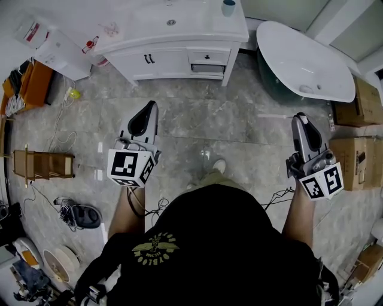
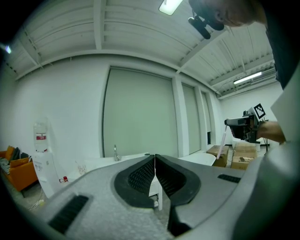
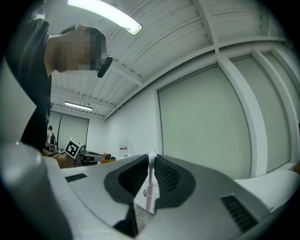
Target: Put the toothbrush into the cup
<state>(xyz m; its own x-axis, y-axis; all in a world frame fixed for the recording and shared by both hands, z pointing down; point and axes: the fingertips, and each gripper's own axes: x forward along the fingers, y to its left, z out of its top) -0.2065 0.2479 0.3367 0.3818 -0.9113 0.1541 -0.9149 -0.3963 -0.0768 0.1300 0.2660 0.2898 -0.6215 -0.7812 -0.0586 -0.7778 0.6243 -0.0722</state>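
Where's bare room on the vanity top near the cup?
Bare vanity top lies between the sink drain and the cup, toward the front edge. Its left corner is crowded by a small red-and-white item. The floor before the vanity is open for the right tongs, shut on the toothbrush.

The left forearm (image 1: 125,215) and right forearm (image 1: 297,218) reach forward from the torso, spread wide. Both stop well short of the vanity cabinet (image 1: 179,57). The left gripper (image 1: 152,107) points toward the cabinet, its jaws pressed together with nothing between them. The right gripper (image 1: 301,118), off to the cabinet's right, clamps a pale pink toothbrush (image 3: 149,187) upright between its jaws.
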